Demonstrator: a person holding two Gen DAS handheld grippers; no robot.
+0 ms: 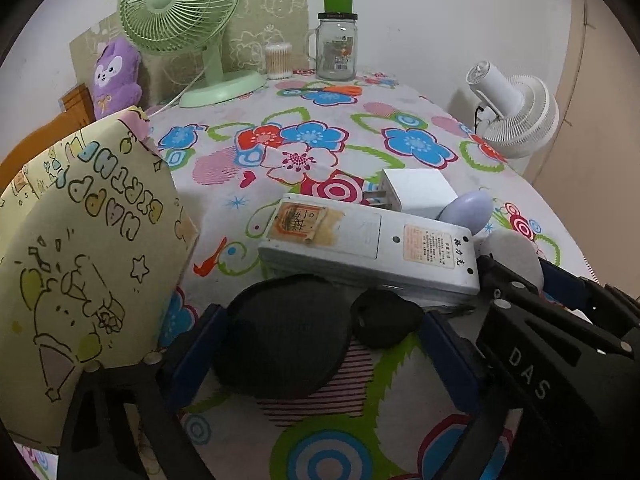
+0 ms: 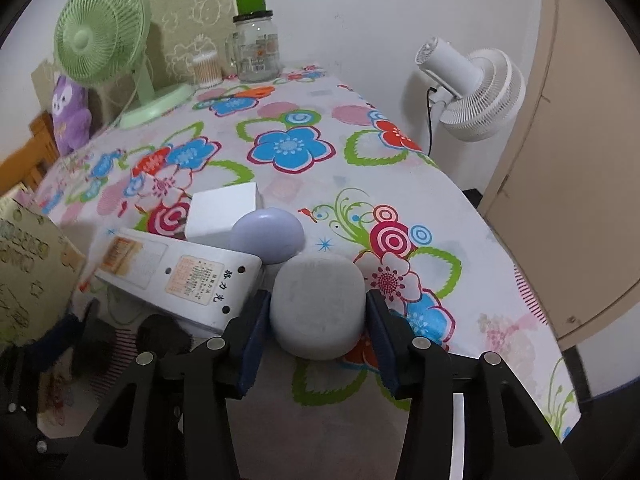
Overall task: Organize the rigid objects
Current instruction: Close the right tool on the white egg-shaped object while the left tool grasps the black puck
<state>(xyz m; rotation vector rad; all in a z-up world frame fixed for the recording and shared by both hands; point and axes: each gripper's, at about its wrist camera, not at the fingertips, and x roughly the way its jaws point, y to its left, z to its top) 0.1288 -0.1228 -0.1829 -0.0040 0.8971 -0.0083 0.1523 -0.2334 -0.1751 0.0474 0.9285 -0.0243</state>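
Blue pads of the right gripper (image 2: 318, 334) flank a grey round block (image 2: 318, 308); the jaws stand parted just a little wider than it, and whether the pads press on it I cannot tell. The block rests on the flowered surface (image 2: 400, 184), touching a lilac egg-shaped thing (image 2: 267, 238) behind it and lying just beside the end of a white power strip (image 2: 180, 276). A white charger (image 2: 224, 212) sits behind the strip, against the lilac thing.

The left gripper (image 1: 320, 344) is spread wide on either side of a black round pouch (image 1: 280, 340), and its pads look clear of the pouch. A smaller black piece (image 1: 384, 316) lies against the pouch's right edge, in front of the strip. A yellow gift bag (image 1: 80, 248) printed with cartoon figures stands at the gripper's left.

Farther back, a green fan (image 1: 180, 8), a purple plush (image 1: 114, 76), a tub of cotton swabs (image 1: 279, 60) and a glass jar (image 1: 336, 48) with a green cap line the wall. Orange scissors (image 1: 340, 90) lie in front of the jar. A white fan (image 2: 472, 84) stands off the surface's right edge.
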